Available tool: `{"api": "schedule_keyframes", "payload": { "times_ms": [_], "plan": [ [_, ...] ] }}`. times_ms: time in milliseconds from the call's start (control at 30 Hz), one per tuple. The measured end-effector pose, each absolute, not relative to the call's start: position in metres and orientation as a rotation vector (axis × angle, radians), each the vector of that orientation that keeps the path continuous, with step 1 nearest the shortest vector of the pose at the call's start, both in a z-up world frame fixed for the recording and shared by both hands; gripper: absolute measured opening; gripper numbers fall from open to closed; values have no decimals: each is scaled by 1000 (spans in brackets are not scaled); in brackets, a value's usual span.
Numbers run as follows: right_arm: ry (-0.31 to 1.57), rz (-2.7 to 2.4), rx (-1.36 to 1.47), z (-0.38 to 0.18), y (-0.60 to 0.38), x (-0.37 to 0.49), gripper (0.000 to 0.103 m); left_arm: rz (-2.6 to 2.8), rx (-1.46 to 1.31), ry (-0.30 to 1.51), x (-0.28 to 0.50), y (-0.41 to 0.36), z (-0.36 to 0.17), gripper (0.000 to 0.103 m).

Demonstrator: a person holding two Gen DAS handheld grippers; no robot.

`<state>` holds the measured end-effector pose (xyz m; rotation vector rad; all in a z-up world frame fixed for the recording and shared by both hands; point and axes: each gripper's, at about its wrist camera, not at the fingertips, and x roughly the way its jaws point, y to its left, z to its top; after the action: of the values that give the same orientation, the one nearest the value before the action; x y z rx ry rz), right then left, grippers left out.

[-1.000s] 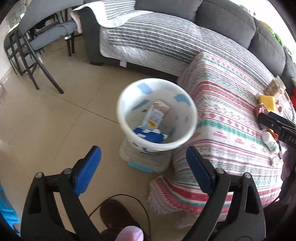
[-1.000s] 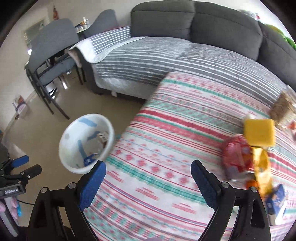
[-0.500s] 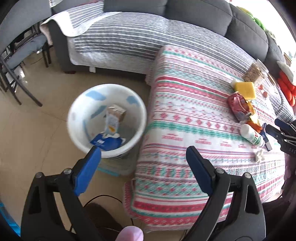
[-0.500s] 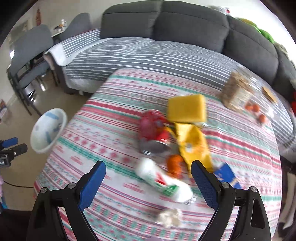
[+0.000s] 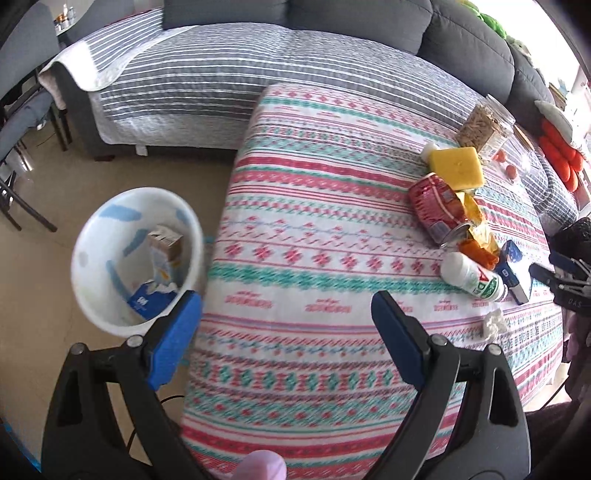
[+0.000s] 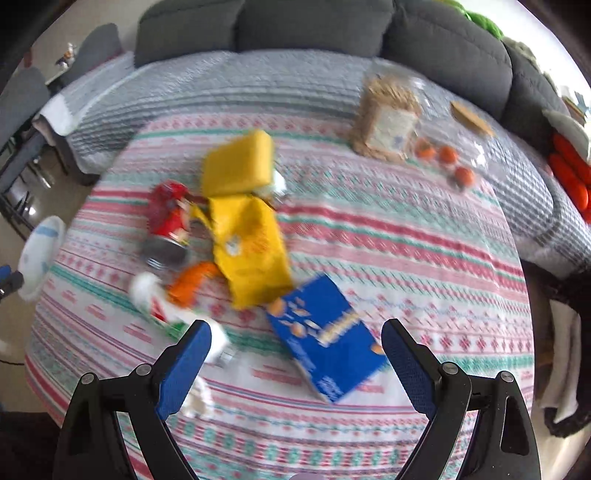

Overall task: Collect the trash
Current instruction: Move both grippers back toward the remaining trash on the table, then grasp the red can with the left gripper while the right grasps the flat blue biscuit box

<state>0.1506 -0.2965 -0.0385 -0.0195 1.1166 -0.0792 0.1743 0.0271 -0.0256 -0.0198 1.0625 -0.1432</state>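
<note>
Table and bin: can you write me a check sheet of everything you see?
Surface: table under a striped cloth.
Job's things: red can, yellow bag, blue box, white bottle, crumpled tissue; white bin on the floor holds cartons.
Clutter: yellow sponge, cereal jar, small orange fruits.
Grippers: left gripper and right gripper open, empty.
Cables: black cable on the floor.
Surroundings: grey sofa, chairs.
</note>
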Motion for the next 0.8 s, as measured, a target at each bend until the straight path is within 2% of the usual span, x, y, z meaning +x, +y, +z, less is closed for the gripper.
{"api": "schedule_keyframes", "payload": {
  "times_ms": [433,500,567,800],
  "plan": [
    [1277,-79,-6,-86,-332,155,94,-237,-42,1086,213,-57,-42,93],
    [1279,-74,14,-87,-337,156,92,-257,-53,1092,219,-72,-47,93],
    [1287,-55,51,-89,-341,158,74,-277,-67,1095,225,-87,-51,93],
    [1249,-87,197,-74,-367,165,72,-348,-96,1088,239,-125,-59,93]
  ]
}}
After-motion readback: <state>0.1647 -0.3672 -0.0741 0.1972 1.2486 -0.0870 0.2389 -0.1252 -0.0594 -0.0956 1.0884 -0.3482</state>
